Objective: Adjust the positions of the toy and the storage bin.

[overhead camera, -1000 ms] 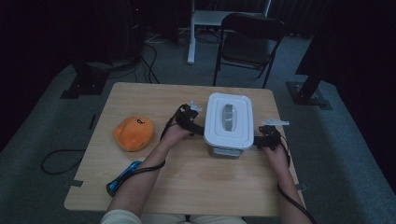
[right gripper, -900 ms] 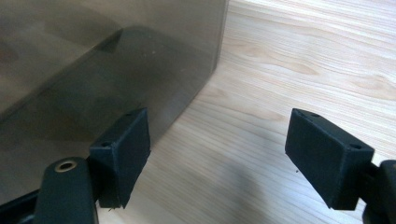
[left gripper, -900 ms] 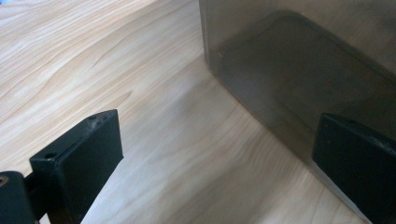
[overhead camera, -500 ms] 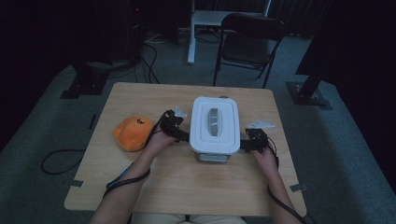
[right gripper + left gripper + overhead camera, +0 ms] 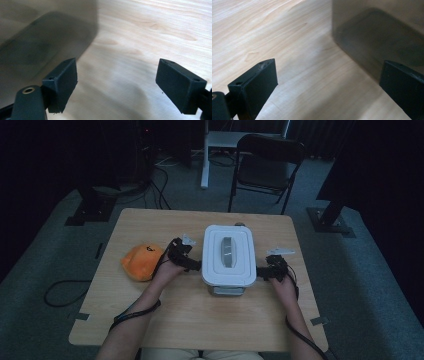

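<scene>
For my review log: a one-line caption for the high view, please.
Person's left gripper and right gripper flank a white-lidded container on a wooden table, orange plush at left.

One dark mark is showing on top of the orange plush (image 5: 141, 262), sitting on the left side of the desk (image 5: 210, 330). It is looking like a "4", but it is too small and dim in the high view to be sure. Nothing is reading on the white container lid (image 5: 228, 254) at desk centre: no label, no brand, no number. The left and right tool views are giving bare wood grain and the container's cloudy wall, no print on either. No signs or text are standing out on the chair or floor gear at the far side.
</scene>
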`<state>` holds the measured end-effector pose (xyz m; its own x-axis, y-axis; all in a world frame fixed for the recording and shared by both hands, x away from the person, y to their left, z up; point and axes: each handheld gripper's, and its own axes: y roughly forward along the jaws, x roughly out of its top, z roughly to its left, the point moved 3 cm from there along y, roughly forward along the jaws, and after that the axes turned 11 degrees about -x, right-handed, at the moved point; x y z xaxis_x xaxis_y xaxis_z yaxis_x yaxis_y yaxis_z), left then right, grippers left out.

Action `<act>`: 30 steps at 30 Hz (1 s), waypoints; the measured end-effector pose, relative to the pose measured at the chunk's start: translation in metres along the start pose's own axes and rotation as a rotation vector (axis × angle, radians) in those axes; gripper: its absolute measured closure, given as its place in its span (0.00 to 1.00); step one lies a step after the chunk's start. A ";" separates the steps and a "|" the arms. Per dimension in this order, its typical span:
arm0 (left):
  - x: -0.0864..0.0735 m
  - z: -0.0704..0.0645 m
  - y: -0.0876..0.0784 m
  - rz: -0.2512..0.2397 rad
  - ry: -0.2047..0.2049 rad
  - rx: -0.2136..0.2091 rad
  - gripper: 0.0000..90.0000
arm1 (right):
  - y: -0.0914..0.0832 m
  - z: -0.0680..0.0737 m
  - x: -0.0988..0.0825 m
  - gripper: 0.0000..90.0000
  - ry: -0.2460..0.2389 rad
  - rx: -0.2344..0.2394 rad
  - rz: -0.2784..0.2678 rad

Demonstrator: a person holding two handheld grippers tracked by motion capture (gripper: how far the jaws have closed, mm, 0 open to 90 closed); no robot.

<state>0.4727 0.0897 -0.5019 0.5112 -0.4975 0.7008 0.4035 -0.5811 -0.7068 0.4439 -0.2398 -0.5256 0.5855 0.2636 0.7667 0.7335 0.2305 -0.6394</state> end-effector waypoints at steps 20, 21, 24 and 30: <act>0.011 -0.004 0.005 0.030 -0.016 0.010 0.03 | 0.000 0.011 0.015 0.23 -0.042 0.006 -0.005; 0.010 -0.005 0.005 0.033 -0.014 0.011 0.03 | -0.001 0.012 0.014 0.23 -0.046 0.012 -0.004; 0.007 -0.011 0.002 0.039 -0.010 0.013 0.03 | -0.006 0.013 0.009 0.23 -0.041 0.025 -0.007; -0.002 -0.023 -0.005 0.038 0.001 -0.006 0.03 | -0.016 0.018 -0.001 0.23 -0.045 0.031 -0.021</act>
<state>0.4520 0.0787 -0.4977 0.5255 -0.5200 0.6734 0.3794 -0.5653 -0.7325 0.4258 -0.2270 -0.5169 0.5532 0.2997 0.7773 0.7343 0.2653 -0.6249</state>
